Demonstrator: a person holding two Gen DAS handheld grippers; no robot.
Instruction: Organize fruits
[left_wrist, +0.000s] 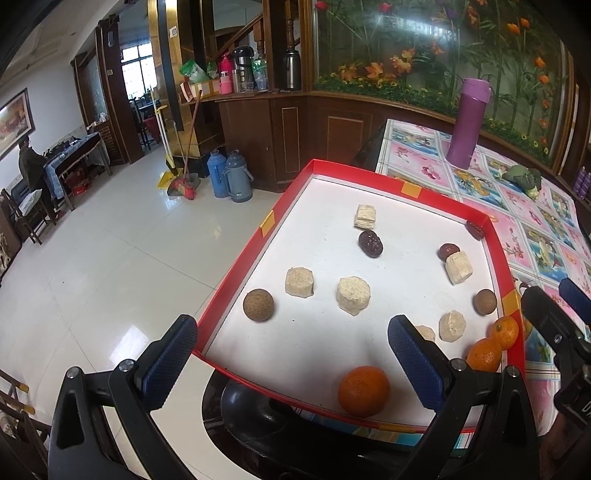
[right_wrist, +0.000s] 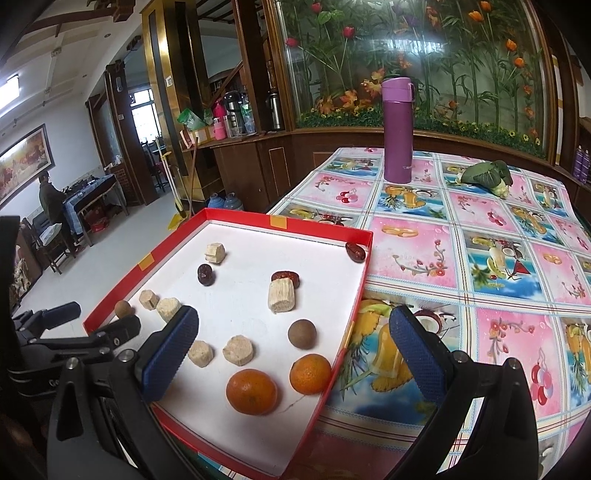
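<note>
Oranges (right_wrist: 251, 392): we see three at 6 o'clock in the tray (right_wrist: 236, 215).
Left gripper (left_wrist: 291, 365): spread, empty.
Right gripper (right_wrist: 293, 363): spread, empty.
Tip: we straddle one orange squarely, then close gently.

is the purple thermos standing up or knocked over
Upright. The purple thermos stands on its base on the tablecloth, lid on top.
</note>
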